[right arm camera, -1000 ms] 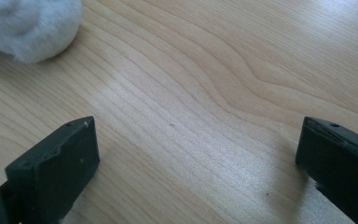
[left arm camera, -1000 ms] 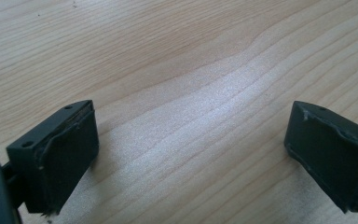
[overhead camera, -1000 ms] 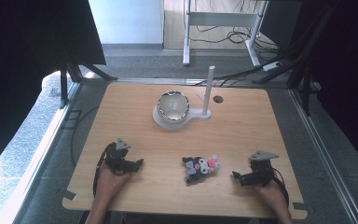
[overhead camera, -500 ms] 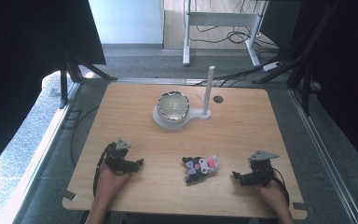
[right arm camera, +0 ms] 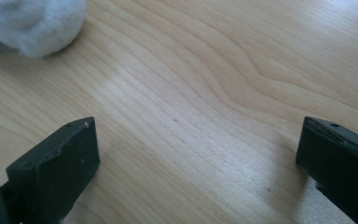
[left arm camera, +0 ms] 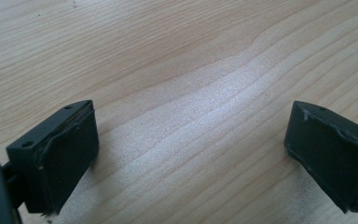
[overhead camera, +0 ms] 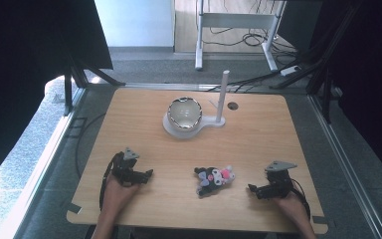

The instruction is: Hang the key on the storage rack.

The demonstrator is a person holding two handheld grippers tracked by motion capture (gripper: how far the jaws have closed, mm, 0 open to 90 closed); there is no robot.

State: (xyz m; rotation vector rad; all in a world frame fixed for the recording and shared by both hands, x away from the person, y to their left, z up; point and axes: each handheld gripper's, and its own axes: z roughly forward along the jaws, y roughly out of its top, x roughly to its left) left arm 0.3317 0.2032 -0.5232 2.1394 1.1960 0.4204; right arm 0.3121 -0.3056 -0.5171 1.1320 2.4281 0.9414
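Wooden table [overhead camera: 258, 149] holds 1 plush toy [overhead camera: 214, 178], 1 bowl [overhead camera: 184, 113], 2 claws.

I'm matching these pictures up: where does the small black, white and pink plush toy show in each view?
High view: plush toy lies low centre on the wooden table, nearer the right gripper.
Right gripper view: its white fluffy edge at top left.
Left gripper view: table grain between open jaws.
Shared landmark: the tabletop.
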